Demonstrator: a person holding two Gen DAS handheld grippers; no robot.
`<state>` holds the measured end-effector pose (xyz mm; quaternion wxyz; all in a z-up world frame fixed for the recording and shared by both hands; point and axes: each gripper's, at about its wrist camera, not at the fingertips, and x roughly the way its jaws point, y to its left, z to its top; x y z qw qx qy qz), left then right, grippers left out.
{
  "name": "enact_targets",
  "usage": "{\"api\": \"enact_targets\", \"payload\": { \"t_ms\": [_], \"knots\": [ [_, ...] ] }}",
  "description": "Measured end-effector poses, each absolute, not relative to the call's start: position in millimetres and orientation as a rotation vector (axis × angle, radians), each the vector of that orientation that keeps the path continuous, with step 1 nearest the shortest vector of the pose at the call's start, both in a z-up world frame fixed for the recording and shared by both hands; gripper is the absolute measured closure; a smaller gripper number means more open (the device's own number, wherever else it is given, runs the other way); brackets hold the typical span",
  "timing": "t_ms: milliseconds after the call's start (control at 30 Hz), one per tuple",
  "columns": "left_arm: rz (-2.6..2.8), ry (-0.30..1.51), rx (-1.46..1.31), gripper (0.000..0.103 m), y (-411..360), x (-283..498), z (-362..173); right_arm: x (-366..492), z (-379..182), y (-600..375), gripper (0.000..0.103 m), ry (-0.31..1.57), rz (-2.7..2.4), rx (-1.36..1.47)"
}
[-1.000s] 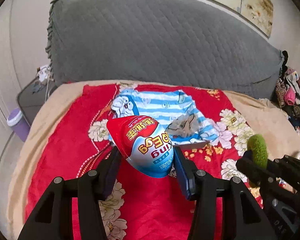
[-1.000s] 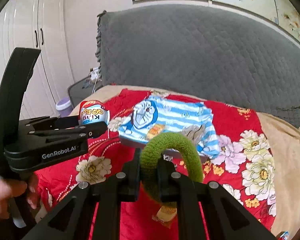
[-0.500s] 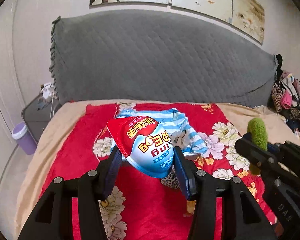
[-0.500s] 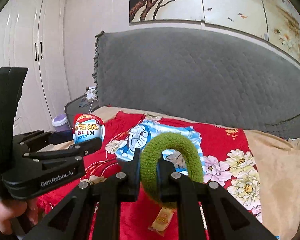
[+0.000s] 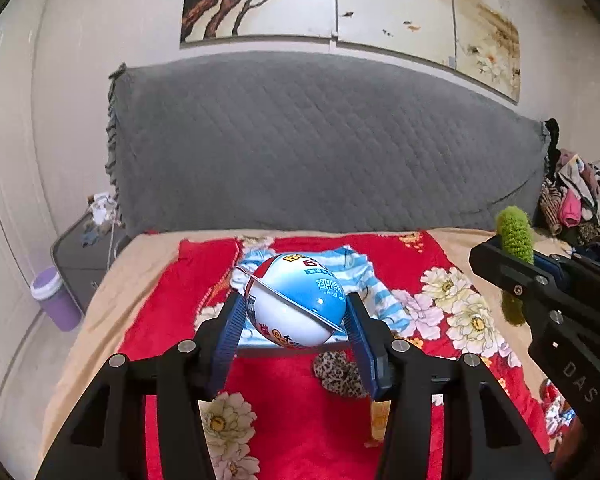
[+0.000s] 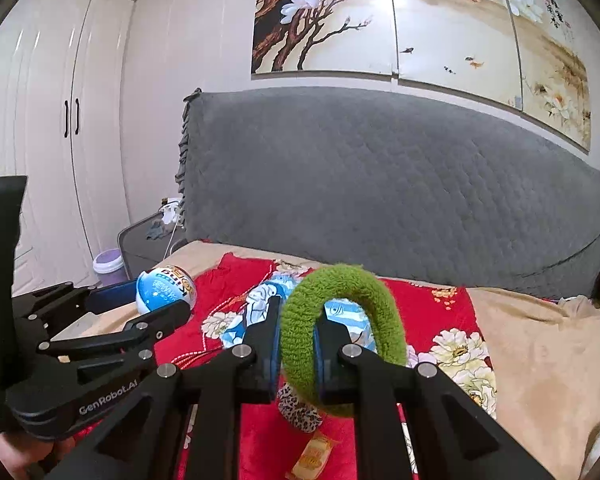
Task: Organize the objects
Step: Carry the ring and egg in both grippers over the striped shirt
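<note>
Gripping a blue-and-white toy egg (image 5: 296, 308), the left tongs (image 5: 296, 332) are pinching it by its two sides, the blue pads (image 5: 230, 334) pressing in just under the thin seam that runs round its middle; that seems the sensible place, since the round shell would likely slip from a hold nearer either end. The egg is hanging in the air above the red flowered blanket (image 5: 180, 292), in front of the striped cartoon cloth (image 5: 364, 276) lying on the blanket. The right tongs (image 6: 298, 354) are clenching a fuzzy green hair loop (image 6: 340, 320) by one side of its ring, so the rest is arching up free and the soft band is being squashed flat between the pads. It too is being carried clear of the blanket, on the side of the cartoon cloth away from the egg.

Both things look lifted for carrying, and judging from that, the sorting is under way rather than finished; where they are meant to go is not showing.

Below the cartoon cloth, nearer the cameras, a leopard-print scrunchie (image 6: 300, 408) and a small orange sweet wrapper (image 6: 312, 454) are lying loose on the blanket, probably waiting their turn. Beyond the cloth the grey quilted headboard (image 5: 320, 148) is closing off the far end of the bed (image 6: 540, 344). The two tongs are working close side by side, so they could knock together if either swings across.
</note>
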<state>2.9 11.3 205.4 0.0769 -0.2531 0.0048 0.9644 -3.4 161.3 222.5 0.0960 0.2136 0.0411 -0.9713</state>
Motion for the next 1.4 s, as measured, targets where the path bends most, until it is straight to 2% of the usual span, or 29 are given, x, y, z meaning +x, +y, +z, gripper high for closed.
{"api": "enact_targets", "payload": {
  "t_ms": [600, 1400],
  "knots": [
    [2.917, 0.083, -0.637, 0.05, 25.6, 15.7, 233.0, -4.7, 234.0, 171.1, 0.09, 0.091, -2.926, 0.561],
    [2.911, 0.063, -0.715, 0.05, 31.4, -45.0, 212.0, -37.0, 223.8, 167.9, 0.09, 0.109, -2.884, 0.563]
  ]
}}
